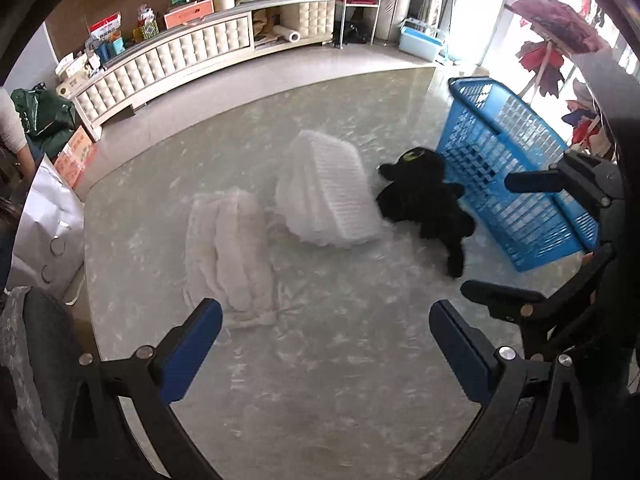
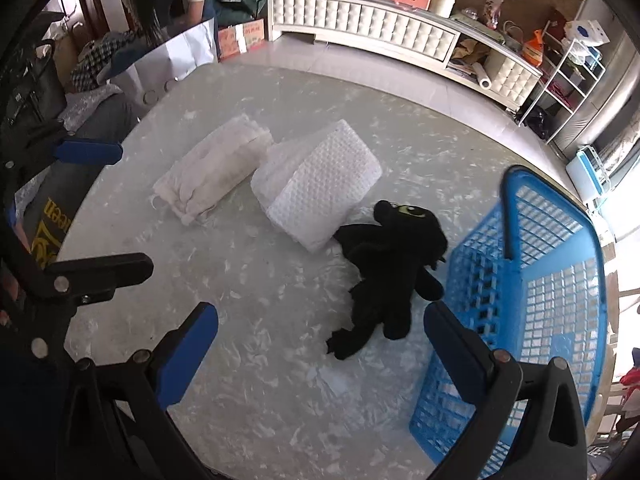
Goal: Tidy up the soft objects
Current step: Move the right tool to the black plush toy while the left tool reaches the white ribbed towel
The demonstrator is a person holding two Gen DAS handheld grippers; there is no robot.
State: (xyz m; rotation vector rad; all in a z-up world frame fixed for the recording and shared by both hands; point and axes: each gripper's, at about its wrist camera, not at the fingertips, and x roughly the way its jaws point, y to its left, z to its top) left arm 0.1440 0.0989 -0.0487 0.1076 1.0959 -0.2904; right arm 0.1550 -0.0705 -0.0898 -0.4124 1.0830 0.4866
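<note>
On a pale marbled round table [image 2: 280, 360], three soft things in a loose row: far left, a cream folded cloth [image 2: 212, 168]; in the middle, touching or nearly touching it, a white waffle-textured folded pad [image 2: 324, 184]; to the right, a black plush toy [image 2: 392, 276] with a yellow-green eye, lying flat, its head against the pad and its side just beside a blue plastic basket [image 2: 560, 280]. Basket seemingly empty, standing at the right edge of the table. Nothing yet inside it, so judged the very start of the tidying. Left gripper [image 1: 326, 344] hanging above the near part of the table, blue-padded tongs spread wide apart, nothing between them, the cream cloth just beyond the left pad. Right gripper [image 2: 320, 344] likewise spread wide and empty, angled down, the plush toy's legs lying between and just past its tips, the right pad in front of the basket wall. Step in hand, by judgement: the approach for a first pick. Next move likely called for: lowering over the plush toy's body, closing gently on the soft bulk, then lifting clear over the basket rim. Beyond the table, a person bent over bags at far left, and a long tufted white cabinet [image 2: 360, 24] along the wall.
</note>
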